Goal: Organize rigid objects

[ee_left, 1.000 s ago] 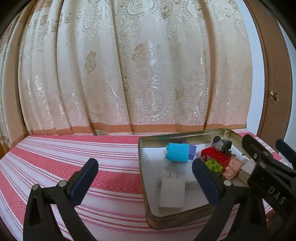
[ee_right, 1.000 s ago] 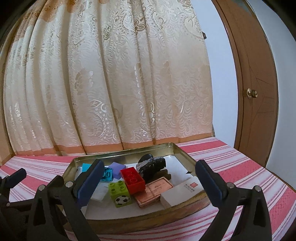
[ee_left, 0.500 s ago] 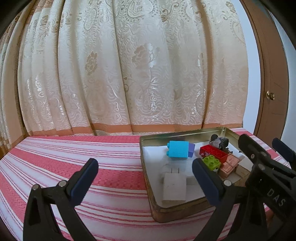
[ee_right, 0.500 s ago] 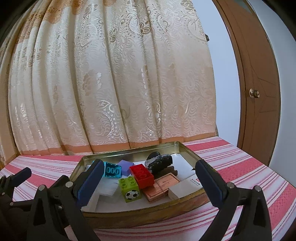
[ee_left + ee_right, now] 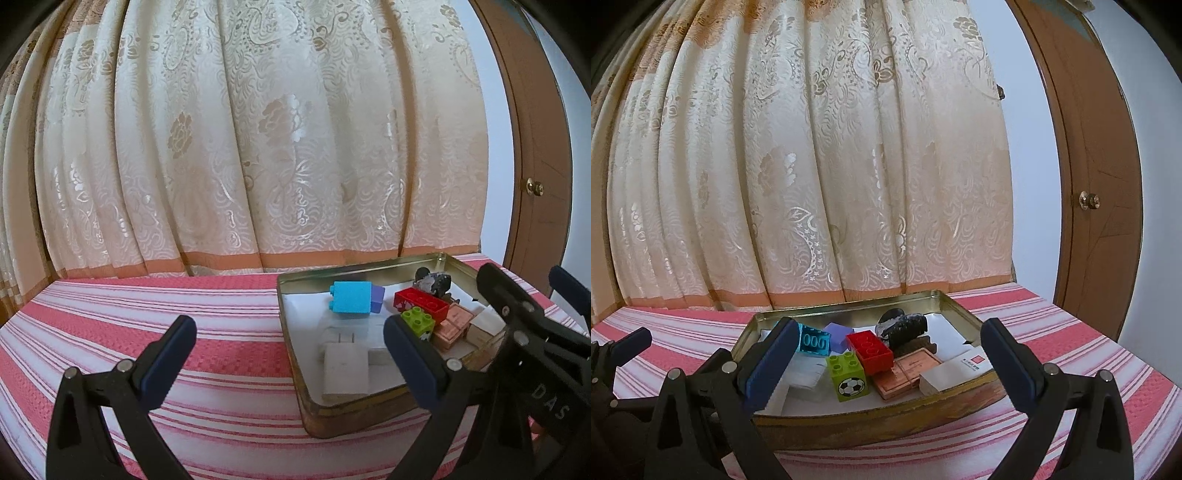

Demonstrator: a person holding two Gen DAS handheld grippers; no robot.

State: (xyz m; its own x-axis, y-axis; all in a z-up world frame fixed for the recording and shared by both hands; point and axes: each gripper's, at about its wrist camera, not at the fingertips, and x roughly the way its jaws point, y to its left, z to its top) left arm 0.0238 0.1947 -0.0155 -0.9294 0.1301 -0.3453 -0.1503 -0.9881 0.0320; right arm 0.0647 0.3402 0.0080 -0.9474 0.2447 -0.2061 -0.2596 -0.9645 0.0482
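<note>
Rigid objects: gathered inside a shallow metal tin (image 5: 964,317) on the table's striped pink cloth (image 5: 184,314); nothing loose is visible on the cloth outside it
Tin position: toward the right of the table, in front of the cream curtain (image 5: 258,147); directly ahead of the right claw, off to the right of the left claw
Blocks: blue block (image 5: 351,302) at the far left of the tin with a purple block (image 5: 837,334) touching it; red brick (image 5: 870,347) near the middle; green block with a football print (image 5: 848,374) just in front of the red brick
Other contents: white charger plug (image 5: 345,363) lying flat at the near left, prongs pointing away; black hair clip (image 5: 905,325) behind the red brick; copper-coloured card box (image 5: 905,371) and white card box (image 5: 955,371) along the near right wall
Left claw (image 5: 284,354): fingers wide apart, empty, raised over bare cloth beside the tin
Right claw (image 5: 890,363): fingers wide apart, empty, framing the tin's near wall without touching it
Judgement on placement: flat boxes sit against the wall and blocks cluster together, which suggests grouping by kind; both claws stand clear and hold nothing, consistent with sorting complete or nearly so
Risk: the blue block rests tilted on its neighbour and could tip if the tin is nudged
</note>
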